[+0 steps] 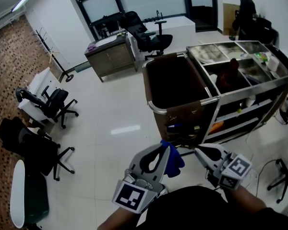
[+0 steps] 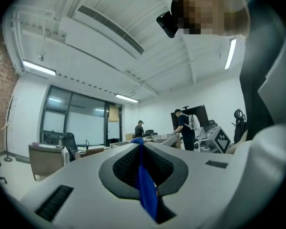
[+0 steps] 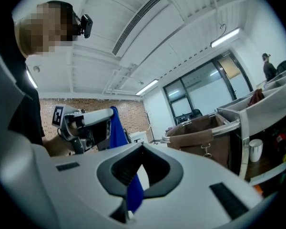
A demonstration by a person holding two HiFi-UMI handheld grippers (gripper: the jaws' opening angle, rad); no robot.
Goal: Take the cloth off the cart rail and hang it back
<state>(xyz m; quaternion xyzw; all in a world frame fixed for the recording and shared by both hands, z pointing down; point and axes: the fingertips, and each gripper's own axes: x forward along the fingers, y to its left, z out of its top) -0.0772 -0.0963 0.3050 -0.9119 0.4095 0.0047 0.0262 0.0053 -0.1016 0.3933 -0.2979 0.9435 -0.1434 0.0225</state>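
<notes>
Pinching the blue cloth (image 1: 175, 162) between the clamped jaws of the left gripper (image 1: 165, 146), with a thin blue edge running along the whole seam between the pads in the left gripper view and a small tuft poking out past the tips. Holding that gripper about level and aiming it toward the bag end of the cart (image 1: 252, 87). Letting the cloth hang from the tips in a loose fold, free in the air above the pale floor (image 1: 115, 123), off the chrome cart rail (image 3: 226, 127) and touching neither it nor the brown bag (image 3: 196, 135) slung below it. Keeping the right gripper (image 1: 198, 151) just beside the left one, also about level, with its jaws drawn together and pinching nothing at the tips. Showing only a strip of blue low in the slot between its fingers in the right gripper view, apparently the cloth dangling beyond them from the other tool. Standing near the cart's bag end, with the steel trays on top and the shelves below stretching away to the right in the head view. Leaving several black office chairs (image 1: 53, 104) well apart on the left and another person (image 1: 247, 11) at the far end of the room.
</notes>
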